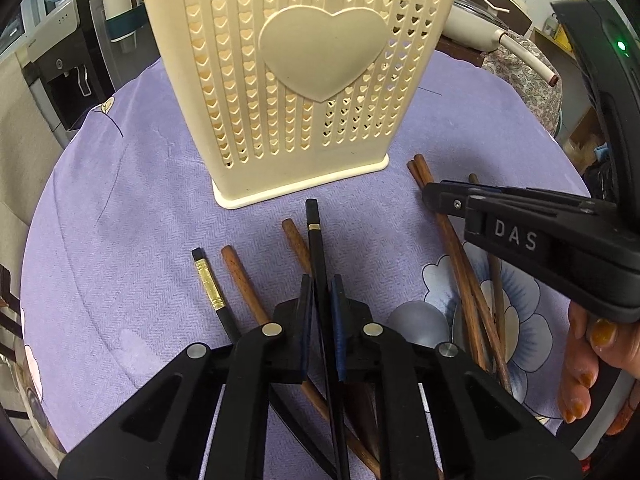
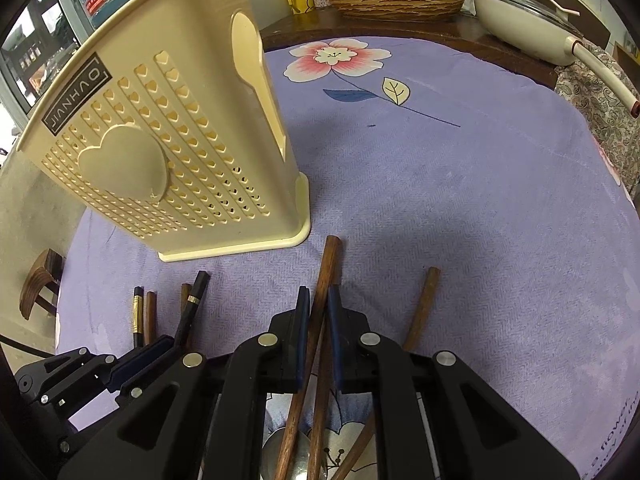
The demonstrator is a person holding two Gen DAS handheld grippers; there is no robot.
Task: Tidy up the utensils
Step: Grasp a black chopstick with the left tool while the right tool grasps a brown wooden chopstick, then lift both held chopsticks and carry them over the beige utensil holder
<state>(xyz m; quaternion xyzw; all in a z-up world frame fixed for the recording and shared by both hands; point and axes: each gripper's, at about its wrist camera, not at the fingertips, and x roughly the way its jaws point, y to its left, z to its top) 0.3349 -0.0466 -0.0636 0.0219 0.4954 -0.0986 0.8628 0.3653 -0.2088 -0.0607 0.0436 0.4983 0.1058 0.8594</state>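
One cream utensil holder (image 1: 296,92) stands upright on the purple cloth (image 1: 120,208), just beyond both grippers. Left gripper (image 1: 322,292) is clamped on a black chopstick (image 1: 314,232); right gripper (image 2: 319,300) pinches a brown wooden chopstick (image 2: 330,264).

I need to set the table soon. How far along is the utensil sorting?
Barely started: nothing shows through the cream holder's holes. In hand: the left tongs are shut on a black chopstick, the right tongs on a brown chopstick. Left on the purple cloth: more brown chopsticks, a gold-banded black one and a spoon.
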